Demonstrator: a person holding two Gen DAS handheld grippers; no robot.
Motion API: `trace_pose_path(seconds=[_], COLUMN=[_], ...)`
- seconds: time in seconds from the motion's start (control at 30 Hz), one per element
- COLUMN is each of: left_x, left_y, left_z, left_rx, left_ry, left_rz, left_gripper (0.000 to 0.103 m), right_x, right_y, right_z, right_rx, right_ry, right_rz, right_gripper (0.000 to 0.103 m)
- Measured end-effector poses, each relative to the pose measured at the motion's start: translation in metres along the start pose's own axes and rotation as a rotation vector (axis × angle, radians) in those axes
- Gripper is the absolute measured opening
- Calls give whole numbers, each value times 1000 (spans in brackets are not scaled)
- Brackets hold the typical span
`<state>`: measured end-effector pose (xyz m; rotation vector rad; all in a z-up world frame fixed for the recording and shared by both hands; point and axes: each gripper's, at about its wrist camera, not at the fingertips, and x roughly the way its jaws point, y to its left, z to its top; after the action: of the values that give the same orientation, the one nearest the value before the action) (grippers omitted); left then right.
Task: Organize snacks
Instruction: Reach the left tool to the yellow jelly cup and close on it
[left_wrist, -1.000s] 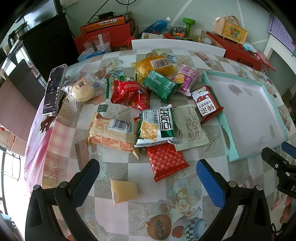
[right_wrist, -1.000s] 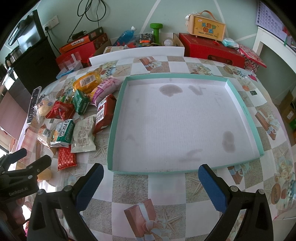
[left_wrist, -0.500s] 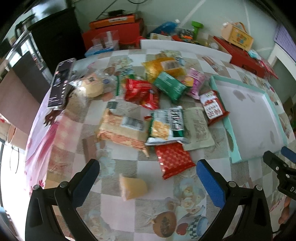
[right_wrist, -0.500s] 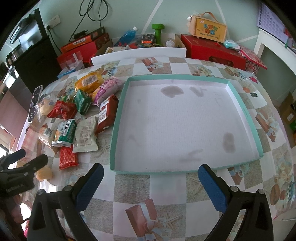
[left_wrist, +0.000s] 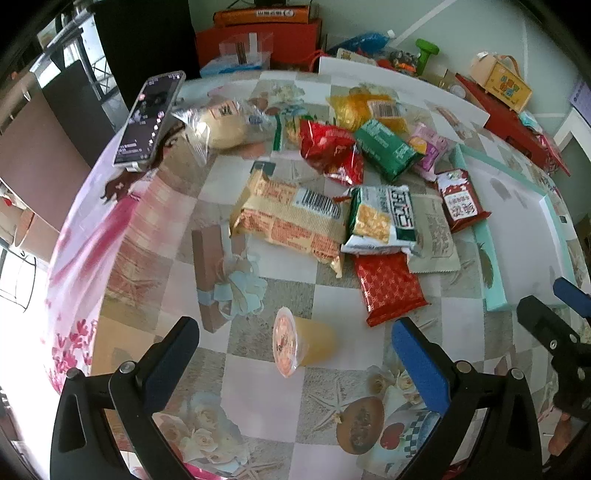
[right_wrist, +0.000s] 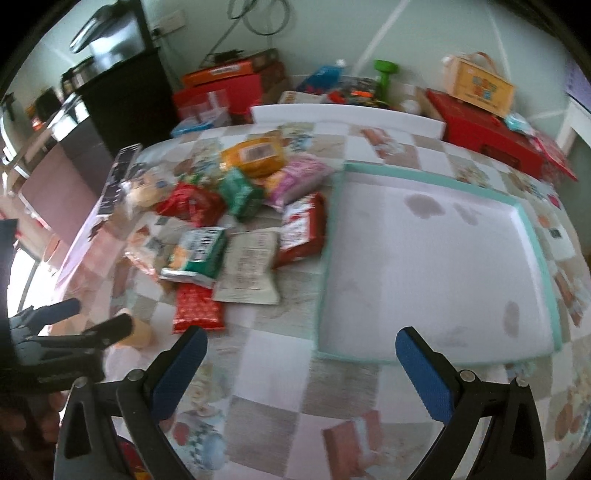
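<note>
Several snack packets lie in a heap on the patterned tablecloth left of an empty teal-rimmed white tray (right_wrist: 532, 229). A yellow jelly cup (left_wrist: 304, 341) lies on its side just ahead of my open left gripper (left_wrist: 295, 354), between its fingers' line. Near it lie a red packet (left_wrist: 388, 288), a beige barcode packet (left_wrist: 291, 218) and a green-white packet (left_wrist: 384, 218). My right gripper (right_wrist: 301, 365) is open and empty, above the table by the tray's near left corner. The left gripper (right_wrist: 85, 321) also shows in the right wrist view, at the jelly cup (right_wrist: 142, 334).
A phone (left_wrist: 149, 118) lies at the table's far left edge. Red boxes (right_wrist: 491, 122), a yellow carton (right_wrist: 480, 83), a green dumbbell (right_wrist: 384, 75) and a white board (right_wrist: 347, 114) stand along the back. A black cabinet (right_wrist: 125, 96) stands at the back left.
My left gripper has moved forward and down toward the jelly cup, which now lies between its fingers' line. My right gripper has swung left, so the snack heap shows more centrally.
</note>
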<state>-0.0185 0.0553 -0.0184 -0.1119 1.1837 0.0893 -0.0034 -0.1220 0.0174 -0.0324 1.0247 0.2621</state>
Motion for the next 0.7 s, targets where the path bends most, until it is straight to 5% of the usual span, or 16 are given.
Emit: trace_pose_path(seconds=[0.33,0.63,0.7], left_x=[33,48,46], left_y=[-12,-8,-8], left_z=[-3,-9,-11], left_rx=[31,10,3], left_ry=[78,116,106], left_rz=[-30,-55,-55], left_gripper=[101,71,55], right_x=[25,41,44], right_y=[11,15,18], right_z=[-1,-2,-2], right_rx=[-23,-36,-39], right_ry=[50,85,92], right_rz=[28,41,46], right_gripper=[103,103,103])
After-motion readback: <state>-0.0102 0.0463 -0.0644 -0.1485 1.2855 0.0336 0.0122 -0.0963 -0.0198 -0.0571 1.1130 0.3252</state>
